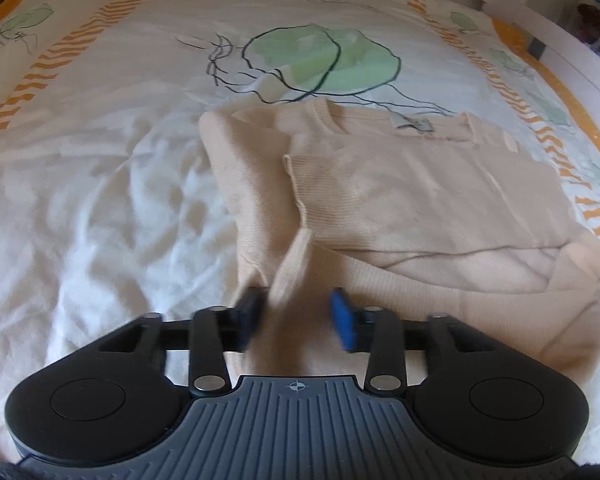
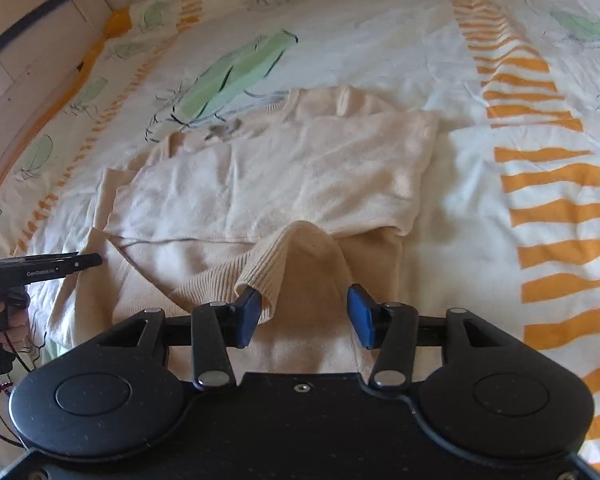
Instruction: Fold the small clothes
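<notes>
Left gripper (image 1: 298, 320): jaws apart, blue pads (image 1: 343, 318) either side of a raised fold at the sweater's (image 1: 420, 196) near hem, nothing pinched yet as far as can be told; left pad blurred. Likely lined up there to take the bottom edge for the next fold.

Right gripper (image 2: 304, 316): jaws likewise wide apart, a ribbed cuff or hem corner (image 2: 260, 276) draped against the left pad (image 2: 249, 312) but not clamped, cloth standing up in a hump between the pads. Probably poised at the other end of the same near edge, so both ends can be lifted together and kept level.

Beyond the pads: peach sweater lying flat on the bedspread (image 1: 100, 200), neckline and label (image 1: 414, 123) at the far end, one sleeve folded across the chest to narrow the shape. Judged about midway through: sides tucked in, bottom-to-neck fold not yet made.

Further out: white bedspread with green leaf print (image 1: 324, 60) and orange stripes (image 2: 552, 176), rumpled near the sweater. Left hand (image 2: 4, 320) gripping its tool's handle at the edge of the right view.
</notes>
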